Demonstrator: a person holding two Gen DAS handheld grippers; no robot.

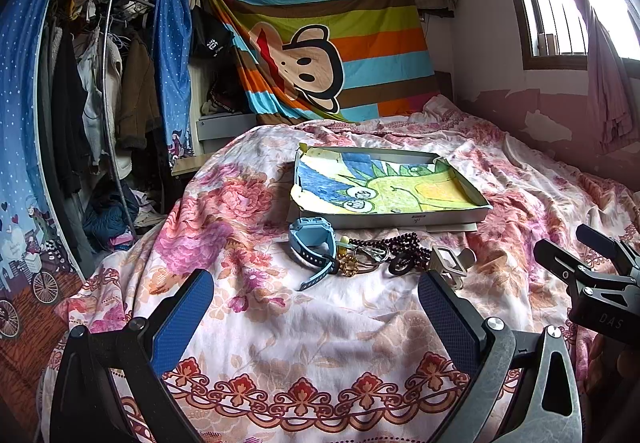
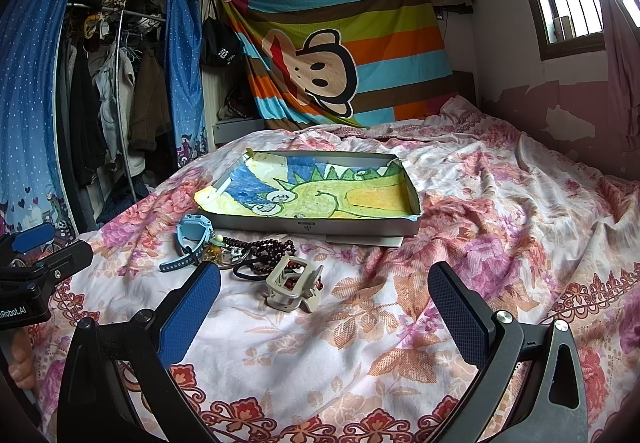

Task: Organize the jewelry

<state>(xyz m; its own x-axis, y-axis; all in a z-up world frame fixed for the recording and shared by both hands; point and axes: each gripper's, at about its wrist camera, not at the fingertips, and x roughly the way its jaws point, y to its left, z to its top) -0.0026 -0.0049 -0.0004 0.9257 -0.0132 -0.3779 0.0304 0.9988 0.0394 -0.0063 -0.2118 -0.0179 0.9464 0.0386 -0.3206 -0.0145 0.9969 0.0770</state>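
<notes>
Both tongs [image 1: 316, 297] [image 2: 324, 291] gape empty; bead necklace [image 2: 264, 251] tangled, partly hidden behind hair clip [image 2: 294, 283].

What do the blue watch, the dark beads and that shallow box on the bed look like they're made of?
The watch looks like matte plastic or rubber: a soft pale-blue strap with punched holes. The beads seem polished wood or stone, dark red-brown with small glints; I can't tell which. The box looks like thin grey cardboard, with a torn corner, lined with a crayon drawing on paper.
</notes>
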